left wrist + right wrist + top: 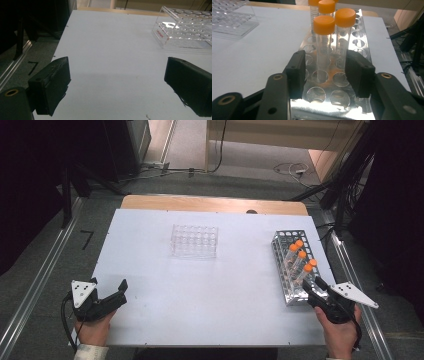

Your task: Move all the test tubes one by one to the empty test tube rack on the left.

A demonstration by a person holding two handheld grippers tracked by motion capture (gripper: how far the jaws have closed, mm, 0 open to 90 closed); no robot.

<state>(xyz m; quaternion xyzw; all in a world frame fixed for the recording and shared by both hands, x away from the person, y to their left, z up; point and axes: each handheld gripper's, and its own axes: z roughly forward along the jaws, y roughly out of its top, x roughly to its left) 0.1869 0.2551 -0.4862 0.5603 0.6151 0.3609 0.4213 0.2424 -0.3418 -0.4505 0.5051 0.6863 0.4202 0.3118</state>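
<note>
- Clear plastic tubes with orange caps [324,37] stand in a perforated metal rack [285,270] at the table's right edge.
- Right gripper [325,72] jaws spread, flanking the nearest tube, not touching.
- Left gripper [117,82] jaws wide apart, empty, over the near-left white tabletop [200,290].

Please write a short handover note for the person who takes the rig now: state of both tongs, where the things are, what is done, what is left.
Left tongs: open, empty, low over the table's near left corner.
Right tongs: open, at the near end of the metal rack, jaws either side of the nearest tube, not closed on it.
Four orange-capped tubes stand in the metal rack. The clear rack at mid-table looks empty.
Done: nothing moved, as far as can be seen.
Left: probably grip the nearest tube and lift it.
</note>
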